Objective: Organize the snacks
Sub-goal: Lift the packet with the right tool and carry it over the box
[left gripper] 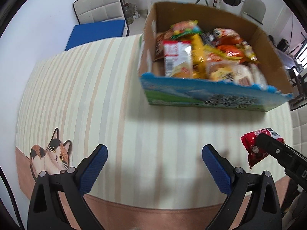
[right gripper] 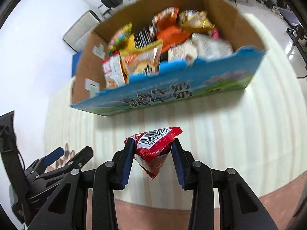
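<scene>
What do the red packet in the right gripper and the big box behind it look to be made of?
Red snack packet: likely thin glossy plastic film; it shines, creases under the pads, and has a crimped, serrated end seal. Box: corrugated cardboard, matte brown inside, with a printed blue and green outer face and a roughly torn front rim. The right gripper is shut on the packet.

A striped tablecloth (left gripper: 86,88) bears the cardboard snack box (left gripper: 207,97).
</scene>
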